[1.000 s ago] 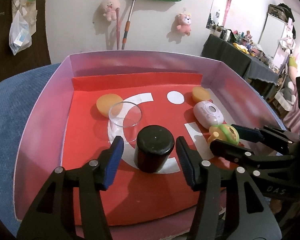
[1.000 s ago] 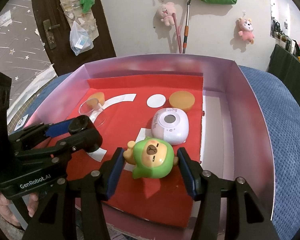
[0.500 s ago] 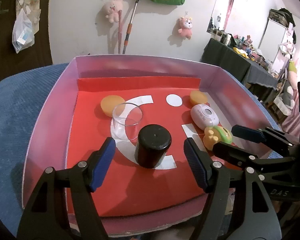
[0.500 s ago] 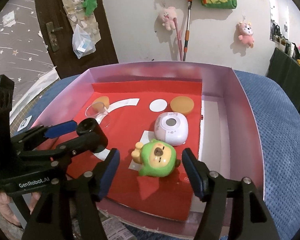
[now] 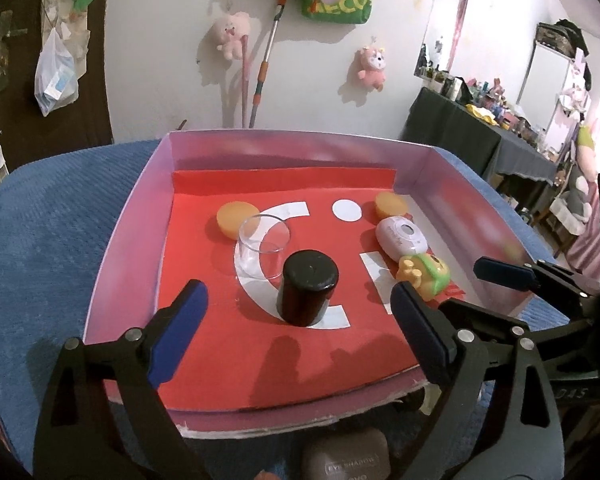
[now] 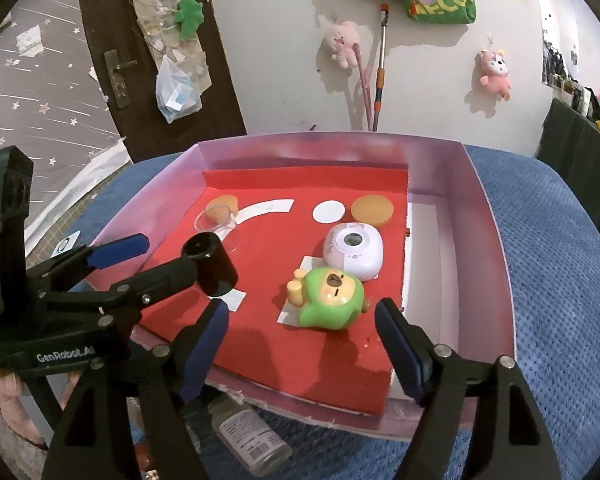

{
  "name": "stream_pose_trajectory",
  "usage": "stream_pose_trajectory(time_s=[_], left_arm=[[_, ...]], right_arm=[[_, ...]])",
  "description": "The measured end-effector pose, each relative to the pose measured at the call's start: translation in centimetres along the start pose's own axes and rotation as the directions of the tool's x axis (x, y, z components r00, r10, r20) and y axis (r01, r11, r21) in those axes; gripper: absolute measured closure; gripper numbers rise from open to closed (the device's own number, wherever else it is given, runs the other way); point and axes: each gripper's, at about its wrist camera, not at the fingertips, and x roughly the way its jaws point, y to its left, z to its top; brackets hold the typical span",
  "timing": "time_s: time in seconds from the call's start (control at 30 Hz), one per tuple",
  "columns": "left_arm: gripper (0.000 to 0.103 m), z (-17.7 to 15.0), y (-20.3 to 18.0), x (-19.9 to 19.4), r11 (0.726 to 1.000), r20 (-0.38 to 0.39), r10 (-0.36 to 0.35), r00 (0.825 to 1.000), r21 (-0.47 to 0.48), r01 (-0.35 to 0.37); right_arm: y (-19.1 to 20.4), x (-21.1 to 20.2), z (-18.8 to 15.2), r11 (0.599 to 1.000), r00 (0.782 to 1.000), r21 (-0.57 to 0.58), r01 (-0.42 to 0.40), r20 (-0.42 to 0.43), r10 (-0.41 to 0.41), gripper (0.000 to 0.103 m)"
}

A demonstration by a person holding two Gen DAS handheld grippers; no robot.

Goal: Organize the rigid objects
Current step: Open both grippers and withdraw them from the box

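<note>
A pink-walled box (image 5: 140, 216) with a red liner holds the objects. A black jar (image 5: 308, 292) stands upright in it, free, ahead of my left gripper (image 5: 299, 289), whose jaws are opening wide with no pad touching the jar. Behind the jar are a clear glass cup (image 5: 262, 246) and an orange disc (image 5: 236, 220). A green bear toy (image 6: 330, 300) lies on the liner just ahead of my right gripper (image 6: 302, 307); its jaws are opening and stand clear of the toy. A white round device (image 6: 354, 250) and a second orange disc (image 6: 372, 210) lie behind.
The box rests on a blue textured cover (image 6: 560, 280). A labelled bottle (image 6: 256, 436) and a grey eyeshadow case (image 5: 346, 456) lie just in front of the box's near edge. A bare white strip (image 6: 424, 240) runs along the right of the box floor.
Both grippers' jaws have spread wider and drawn back and slightly up. The black jar and the green toy stay where they were, now clear of the pads.
</note>
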Motion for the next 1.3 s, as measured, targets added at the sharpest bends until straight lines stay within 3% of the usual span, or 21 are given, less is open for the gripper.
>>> stream_pose_trajectory(time_s=[0.23,0.37,0.83,1.3], left_arm=[[0.009,-0.3,-0.3,-0.9,0.999,0.010,0.025,1.000,0.022,-0.025],[0.009,-0.6,0.0,-1.4,1.000,0.009,0.024,1.000,0.016,-0.024],[0.009,-1.7,-0.3,-3.2,0.998,0.002,0.051,0.999,0.041,-0.051],[0.009,-3.0,-0.7,-4.6,0.996,-0.006,0.064,0.998,0.060,-0.063]], right_arm=[[0.6,-1.1,-0.3,1.000,1.000,-0.003,-0.017,0.017,0.017,0.018],[0.7,-1.9,-0.5,1.000,0.999,-0.006,-0.010,0.031,0.010,0.007],[1.1,-4.7,-1.5,0.999,0.997,-0.001,-0.033,0.069,0.033,0.000],[1.5,-6.6,-2.8,0.999,0.995,-0.001,-0.045,0.092,0.045,0.000]])
